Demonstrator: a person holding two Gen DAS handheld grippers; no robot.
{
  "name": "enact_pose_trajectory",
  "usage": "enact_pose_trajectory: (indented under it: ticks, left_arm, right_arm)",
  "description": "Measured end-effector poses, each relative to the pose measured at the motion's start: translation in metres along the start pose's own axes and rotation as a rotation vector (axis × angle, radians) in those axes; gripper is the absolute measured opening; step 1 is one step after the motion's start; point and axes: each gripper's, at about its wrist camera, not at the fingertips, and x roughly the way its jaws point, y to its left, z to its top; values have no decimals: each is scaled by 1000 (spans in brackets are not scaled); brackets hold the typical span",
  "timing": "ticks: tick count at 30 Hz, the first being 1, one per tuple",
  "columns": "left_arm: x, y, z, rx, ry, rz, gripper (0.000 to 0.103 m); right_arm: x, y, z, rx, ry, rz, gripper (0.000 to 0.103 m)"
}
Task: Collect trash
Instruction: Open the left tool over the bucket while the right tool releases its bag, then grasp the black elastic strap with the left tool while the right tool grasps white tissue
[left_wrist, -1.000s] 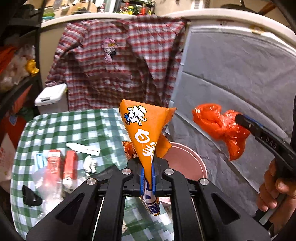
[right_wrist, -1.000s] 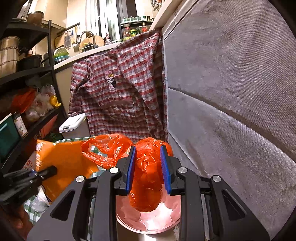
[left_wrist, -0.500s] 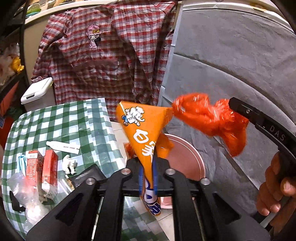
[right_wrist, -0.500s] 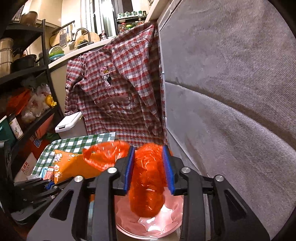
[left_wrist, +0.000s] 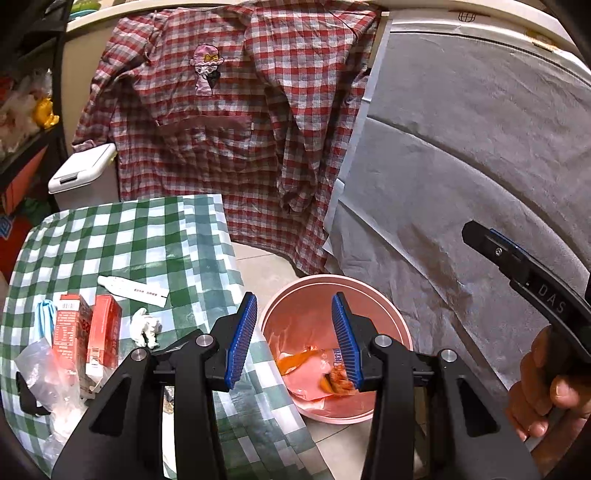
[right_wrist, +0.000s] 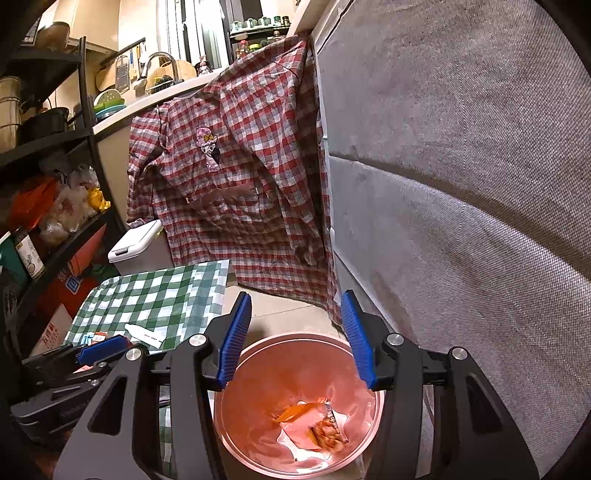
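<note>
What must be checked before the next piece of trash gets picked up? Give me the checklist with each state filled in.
1. Left tongs free of trash: ok, jaws opening with nothing between them.
2. Right tongs free of trash: ok, jaws opening, nothing gripped.
3. Dropped trash inside the pink bin: ok, the orange wrapper and crumpled orange bag lie on its liner.
4. Trash left on the checked tablecloth: not ok, the white tube, two red cartons, white crumpled scrap and clear plastic bag remain.
5. Floor around the bin free of spills: cannot tell, the tongs hide most of it.
</note>
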Motion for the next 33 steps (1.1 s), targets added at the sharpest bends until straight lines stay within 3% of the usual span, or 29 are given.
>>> enact_pose_trajectory:
  ticks: [10,18,25,33]
  left_arm:
    - [-30,12,1,9,-52,23,41]
    - [-69,41,3,-10,-113,51,33]
    - [-107,87,-4,-34,-155,109,22]
    - [-141,160,-26,-88,-159,200,22]
  right_arm:
    - [-14,16,0,-15,-34,24,51]
    - [-27,40,-6,-45,-54,62,51]
    - [-34,70,-16,-80,-39,136,51]
    - [-33,115,-47,-161,27,249,36]
